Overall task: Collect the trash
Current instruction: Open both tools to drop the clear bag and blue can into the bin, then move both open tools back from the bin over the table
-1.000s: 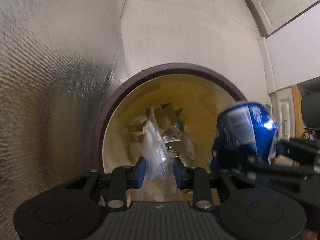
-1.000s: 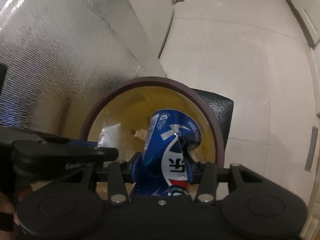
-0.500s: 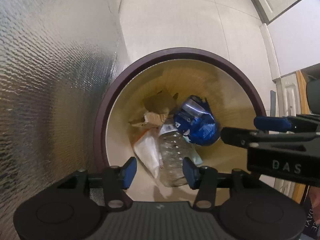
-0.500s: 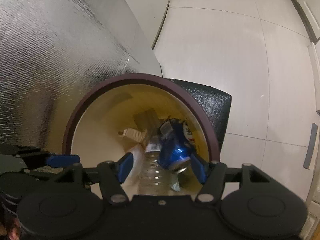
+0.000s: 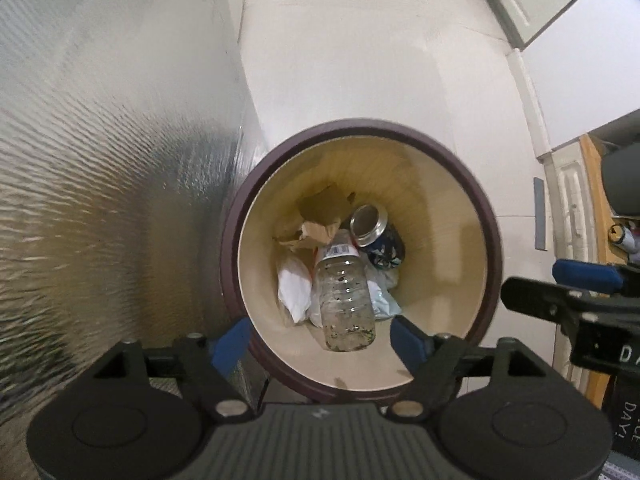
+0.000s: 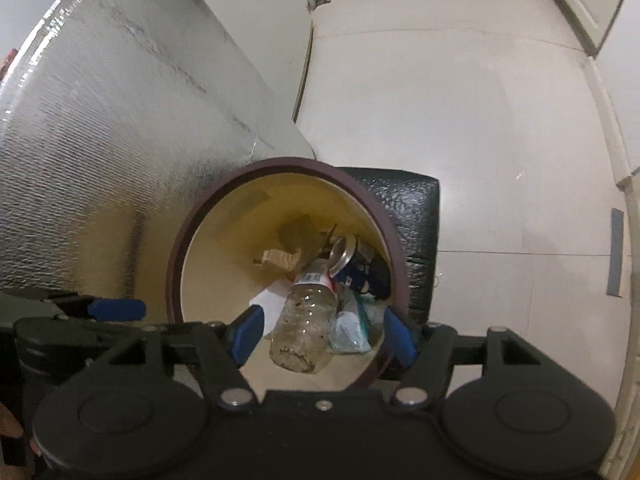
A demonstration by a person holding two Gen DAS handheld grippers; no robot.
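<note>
Both loads have dropped: blue can [image 5: 378, 236] and plastic bag [image 5: 295, 285] now lie in the bin [image 5: 236, 236]. Left gripper [image 5: 322, 338] and right gripper [image 6: 322, 330] fingers have just been opening, nothing between them. Risk: a careless withdrawal could tip the bin.

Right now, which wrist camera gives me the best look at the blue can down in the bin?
The left wrist view: it looks almost straight down into the bin, showing the blue can with its open top and side unobstructed. The right wrist view catches the can obliquely, tucked against the far wall behind the clear bottle.
</note>
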